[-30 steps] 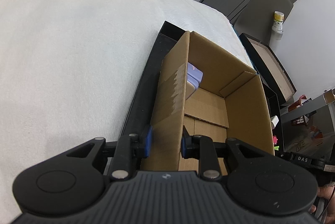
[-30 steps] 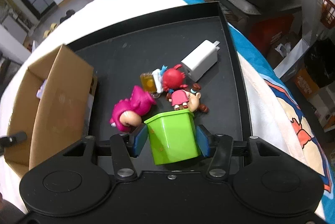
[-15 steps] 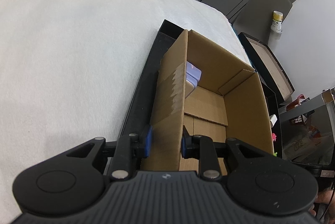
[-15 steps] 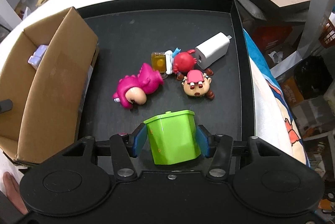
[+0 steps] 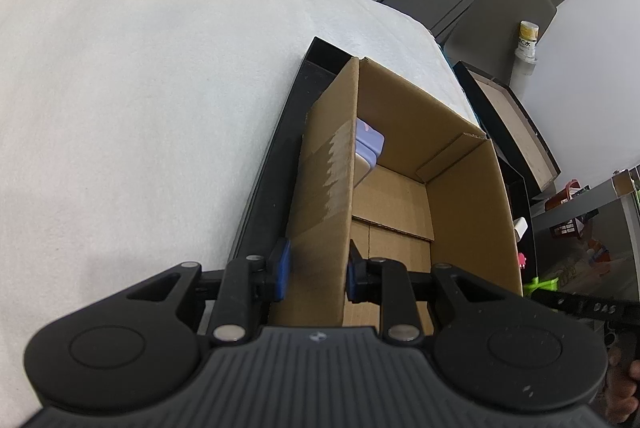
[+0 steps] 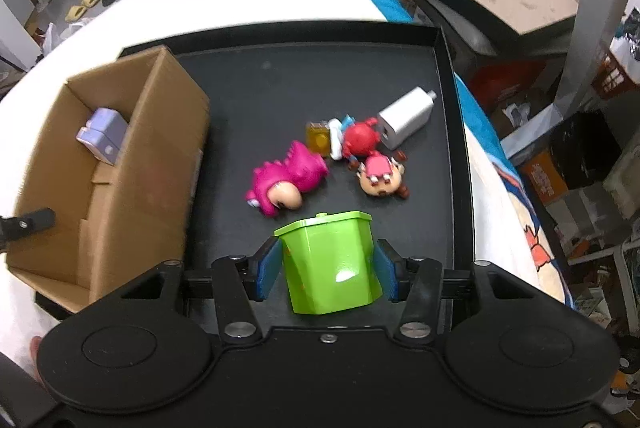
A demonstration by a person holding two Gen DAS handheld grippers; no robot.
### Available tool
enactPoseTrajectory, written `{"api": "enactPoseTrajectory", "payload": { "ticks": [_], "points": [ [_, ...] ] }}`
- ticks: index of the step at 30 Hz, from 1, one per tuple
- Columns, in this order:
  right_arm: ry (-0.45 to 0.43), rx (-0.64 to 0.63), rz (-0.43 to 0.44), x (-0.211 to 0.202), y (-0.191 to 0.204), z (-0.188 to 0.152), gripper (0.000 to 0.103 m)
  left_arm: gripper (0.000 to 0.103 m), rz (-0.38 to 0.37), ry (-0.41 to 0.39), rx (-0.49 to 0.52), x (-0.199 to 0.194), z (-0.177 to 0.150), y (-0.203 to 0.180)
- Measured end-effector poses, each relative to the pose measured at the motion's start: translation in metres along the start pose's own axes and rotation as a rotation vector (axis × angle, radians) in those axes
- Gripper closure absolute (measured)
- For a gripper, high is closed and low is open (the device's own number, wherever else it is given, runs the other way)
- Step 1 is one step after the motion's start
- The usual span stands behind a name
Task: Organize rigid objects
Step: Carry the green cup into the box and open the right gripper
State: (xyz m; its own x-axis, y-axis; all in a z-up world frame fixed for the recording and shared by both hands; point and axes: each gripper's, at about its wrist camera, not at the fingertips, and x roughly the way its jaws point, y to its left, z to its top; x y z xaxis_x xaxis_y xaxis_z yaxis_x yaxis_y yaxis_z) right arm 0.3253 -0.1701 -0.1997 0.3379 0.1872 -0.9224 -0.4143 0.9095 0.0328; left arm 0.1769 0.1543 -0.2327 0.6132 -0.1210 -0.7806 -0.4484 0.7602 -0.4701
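left gripper [image 5: 316, 274] jaws clamped on wall of cardboard box [image 6: 152, 164], steadying it on black tray [image 6: 448, 68]. inside so far: just purple item [image 6: 102, 140]. right gripper [image 6: 326, 270] jaws closed on green bin [image 6: 332, 260], held above tray, prob box-bound. pink dino [image 6: 286, 178], red figure [image 6: 360, 138], doll [image 6: 380, 174], white charger [image 6: 406, 116] left to go.

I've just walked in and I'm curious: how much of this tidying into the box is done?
One lilac item already lies in the cardboard box, whose wall the left gripper pinches. The right gripper holds a green toy bin. On the black tray remain a pink dinosaur, two small figures, an amber piece and a white charger.
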Motion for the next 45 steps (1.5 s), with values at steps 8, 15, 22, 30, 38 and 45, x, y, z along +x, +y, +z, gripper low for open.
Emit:
{"api": "enactPoseTrajectory", "payload": {
  "ticks": [8,15,22,30,38,45],
  "points": [
    [-0.024,-0.057,0.004,-0.023,0.024,0.017,0.056,0.078,-0.003,0.002,-0.007,-0.001,0.001,0.001],
    [-0.035,-0.099,-0.001,-0.036,0.046,0.035,0.056,0.078,-0.004,0.002,-0.004,0.0,0.0,0.0],
    [-0.031,-0.115,-0.008,-0.042,0.062,0.048,0.056,0.078,-0.008,0.003,-0.004,0.0,0.0,0.002],
    [-0.051,-0.161,0.002,-0.047,0.092,0.062,0.056,0.077,-0.011,0.005,-0.008,-0.001,0.001,0.003],
    [-0.06,-0.199,0.017,-0.04,0.124,0.074,0.059,0.077,-0.02,0.008,-0.015,0.0,0.002,0.006],
    [-0.052,-0.224,0.024,-0.028,0.146,0.078,0.059,0.077,-0.026,0.009,-0.016,-0.001,0.002,0.007]
  ]
}}
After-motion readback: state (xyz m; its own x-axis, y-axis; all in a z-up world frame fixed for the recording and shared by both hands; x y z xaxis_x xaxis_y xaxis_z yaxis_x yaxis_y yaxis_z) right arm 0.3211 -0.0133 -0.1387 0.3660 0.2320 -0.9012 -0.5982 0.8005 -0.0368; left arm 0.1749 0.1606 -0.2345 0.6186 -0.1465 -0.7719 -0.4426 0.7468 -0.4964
